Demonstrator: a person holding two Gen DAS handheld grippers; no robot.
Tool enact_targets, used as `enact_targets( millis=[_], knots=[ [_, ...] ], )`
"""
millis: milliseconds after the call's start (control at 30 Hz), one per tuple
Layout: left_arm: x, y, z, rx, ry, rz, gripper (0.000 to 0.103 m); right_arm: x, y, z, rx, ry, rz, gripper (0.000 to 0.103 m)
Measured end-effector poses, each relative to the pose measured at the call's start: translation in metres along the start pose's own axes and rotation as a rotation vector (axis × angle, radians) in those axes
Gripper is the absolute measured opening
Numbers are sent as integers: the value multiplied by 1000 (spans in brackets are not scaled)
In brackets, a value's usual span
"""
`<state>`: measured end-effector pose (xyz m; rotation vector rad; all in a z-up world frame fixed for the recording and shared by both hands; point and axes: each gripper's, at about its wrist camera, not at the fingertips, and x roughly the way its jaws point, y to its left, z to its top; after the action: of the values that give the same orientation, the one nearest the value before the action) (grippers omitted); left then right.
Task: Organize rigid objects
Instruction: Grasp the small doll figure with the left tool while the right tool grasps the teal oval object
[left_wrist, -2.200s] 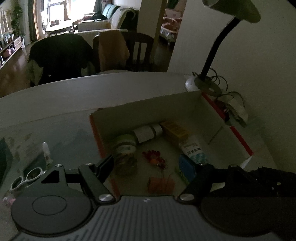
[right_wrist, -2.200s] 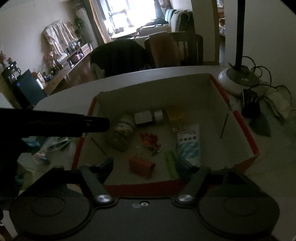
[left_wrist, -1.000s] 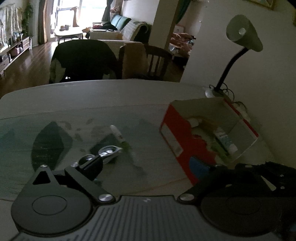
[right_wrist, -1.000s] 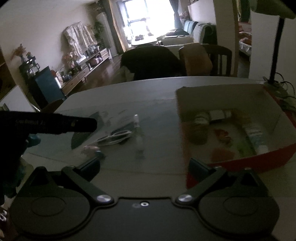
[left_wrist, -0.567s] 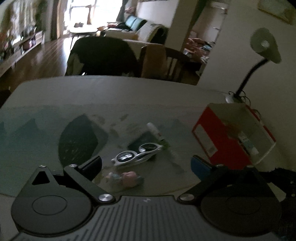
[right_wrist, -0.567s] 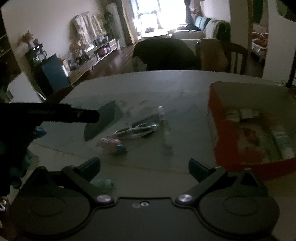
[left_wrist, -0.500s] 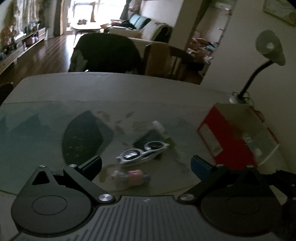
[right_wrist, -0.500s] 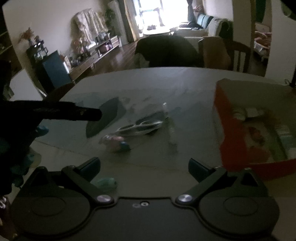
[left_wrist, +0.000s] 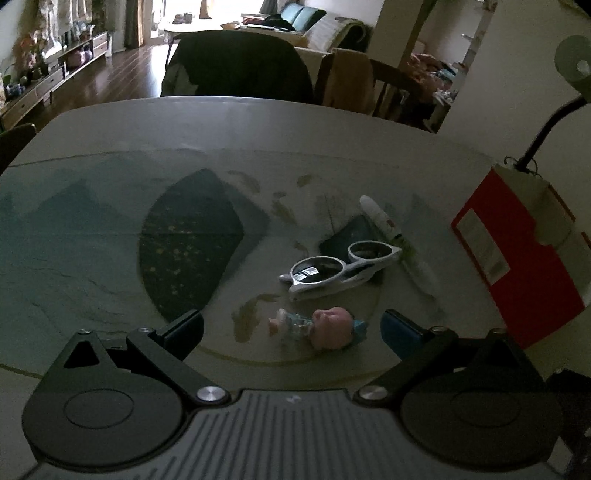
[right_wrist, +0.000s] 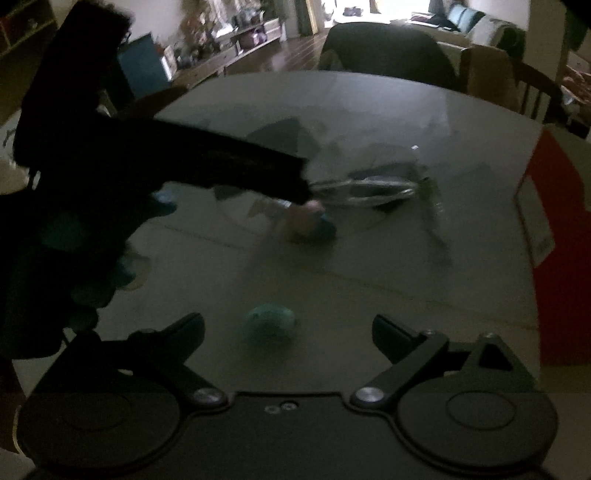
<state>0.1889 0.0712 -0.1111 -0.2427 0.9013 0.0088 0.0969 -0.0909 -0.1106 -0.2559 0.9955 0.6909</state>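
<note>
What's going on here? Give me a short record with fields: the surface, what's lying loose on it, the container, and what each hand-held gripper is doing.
surface: table with a patterned cover
loose items: white sunglasses, small doll, white tube, small teal object
container: red box at the right, apart from the loose items
left hand-held gripper: open, doll between its fingers, not pressed
right hand-held gripper: open, jaws have just been closing slightly, teal object between them, not gripped

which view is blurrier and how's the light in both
Right wrist view: heavy motion blur smears the sunglasses and doll. Left wrist view: sharper, the sunglasses crisp. Both dim, windows blown out behind, fisheye-bent edges.
</note>
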Motion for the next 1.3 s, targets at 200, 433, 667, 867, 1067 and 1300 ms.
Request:
enact_targets(
  millis=[200,433,667,867,1067,1300],
  knots=[
    [21,-7,-6,29,17,-3,103,20,11,0,-42,32,9,93],
    [37,-10,-7,26,39,5,103,32,15,-1,-48,40,13,86],
    [46,-7,-9,22,50,2,103,37,19,-2,-63,51,40,76],
    [47,-7,-10,25,38,3,102,37,19,-4,-63,47,44,70],
    [45,-14,-10,60,27,-7,89,40,16,-2,-72,46,73,57],
    [42,-16,-9,71,26,-23,78,35,20,-3,-89,42,84,38]
  ],
)
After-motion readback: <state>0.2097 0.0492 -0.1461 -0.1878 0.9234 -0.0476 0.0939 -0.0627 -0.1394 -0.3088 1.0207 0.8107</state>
